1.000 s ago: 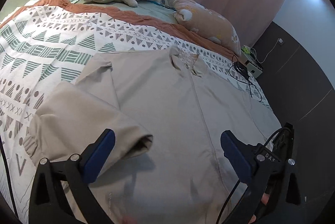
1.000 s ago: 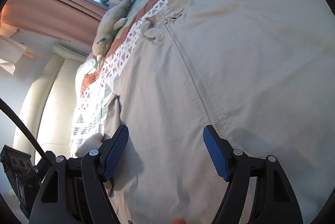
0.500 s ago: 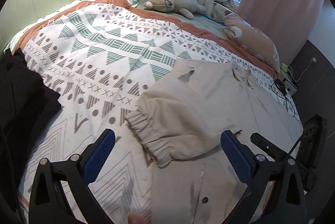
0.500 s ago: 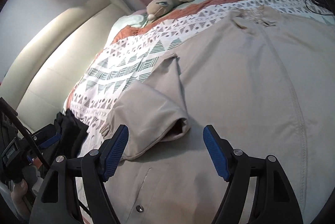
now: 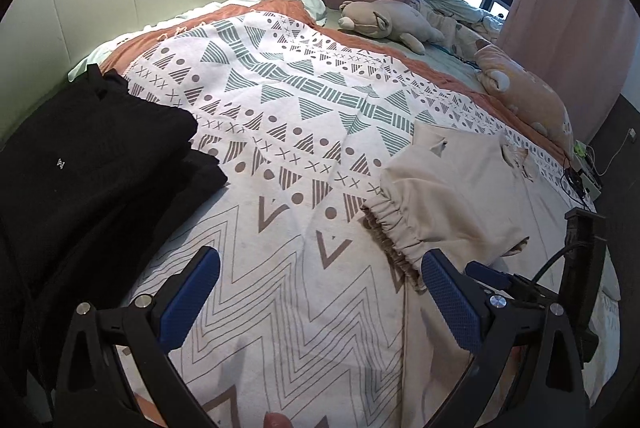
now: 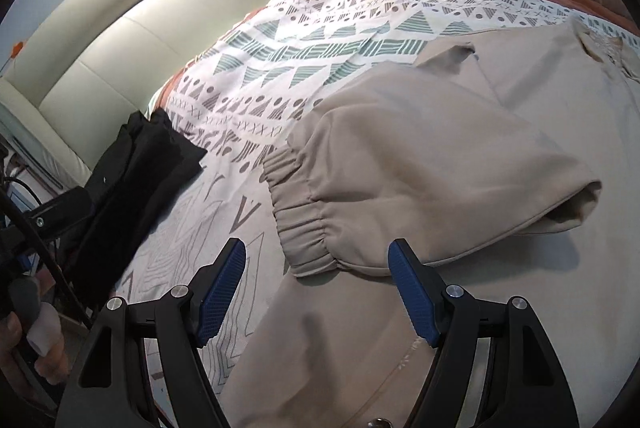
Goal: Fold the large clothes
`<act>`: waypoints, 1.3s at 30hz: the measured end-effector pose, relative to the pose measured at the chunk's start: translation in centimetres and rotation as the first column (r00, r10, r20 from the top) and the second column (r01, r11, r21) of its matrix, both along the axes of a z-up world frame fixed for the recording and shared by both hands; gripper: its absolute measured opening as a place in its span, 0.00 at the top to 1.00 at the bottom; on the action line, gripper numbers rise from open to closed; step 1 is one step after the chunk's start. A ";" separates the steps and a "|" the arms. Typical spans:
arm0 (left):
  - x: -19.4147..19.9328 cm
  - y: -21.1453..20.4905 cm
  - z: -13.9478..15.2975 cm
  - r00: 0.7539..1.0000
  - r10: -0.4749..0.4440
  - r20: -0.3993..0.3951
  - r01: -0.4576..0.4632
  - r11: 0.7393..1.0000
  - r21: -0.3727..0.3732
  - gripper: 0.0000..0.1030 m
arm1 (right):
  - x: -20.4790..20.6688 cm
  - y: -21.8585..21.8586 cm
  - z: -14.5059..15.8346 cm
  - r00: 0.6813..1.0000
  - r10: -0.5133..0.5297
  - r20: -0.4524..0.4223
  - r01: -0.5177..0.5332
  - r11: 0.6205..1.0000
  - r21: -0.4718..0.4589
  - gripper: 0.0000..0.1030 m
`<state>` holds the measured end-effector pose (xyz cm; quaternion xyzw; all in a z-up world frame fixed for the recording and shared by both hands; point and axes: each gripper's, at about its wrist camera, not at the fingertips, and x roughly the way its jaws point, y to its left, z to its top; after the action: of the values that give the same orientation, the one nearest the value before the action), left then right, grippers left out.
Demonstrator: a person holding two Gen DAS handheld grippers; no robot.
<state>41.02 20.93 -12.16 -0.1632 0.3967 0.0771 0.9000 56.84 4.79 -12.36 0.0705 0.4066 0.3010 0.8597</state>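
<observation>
1. The beige jacket [image 6: 460,132] lies flat on the bed's patterned blanket [image 5: 288,132], one sleeve folded across its front, elastic cuff [image 6: 300,212] pointing toward nine o'clock.
2. Right hand-held gripper [image 6: 316,292] hovers just short of that cuff, jaws apart, nothing between them.
3. Left hand-held gripper [image 5: 320,292] hangs over bare blanket, jaws apart too.
4. Black clothes [image 5: 80,180] sit stacked at nine o'clock.

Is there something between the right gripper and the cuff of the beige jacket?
Nothing visible. The right gripper is open, and the cuff of the jacket lies just ahead, uncovered.
</observation>
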 end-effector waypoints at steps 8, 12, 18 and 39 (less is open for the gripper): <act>-1.3 1.4 -1.3 1.000 0.008 -0.012 -0.008 1.000 0.007 0.00 | 0.8 5.3 -2.3 1.000 -0.014 0.003 0.015 0.987 -0.162 0.31; -1.5 1.6 -1.5 1.000 0.009 -0.017 -0.009 1.000 0.003 0.00 | 0.9 5.6 -2.4 1.000 -0.021 0.013 0.023 0.987 -0.157 0.71; -1.0 0.9 -1.1 1.000 0.006 -0.019 -0.006 1.000 -0.005 0.00 | 0.9 3.1 -1.1 0.998 -0.036 -0.043 0.036 0.999 -0.010 0.91; 5.7 -9.7 1.6 0.994 -0.106 -0.029 0.107 0.992 0.061 0.00 | -3.7 -19.2 3.6 0.962 -0.270 -0.028 0.243 0.809 0.536 0.97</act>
<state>46.75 11.24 -10.59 -0.1126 0.4138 0.0434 0.9023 53.18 -14.44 -8.78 0.3537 0.2722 0.2849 0.8483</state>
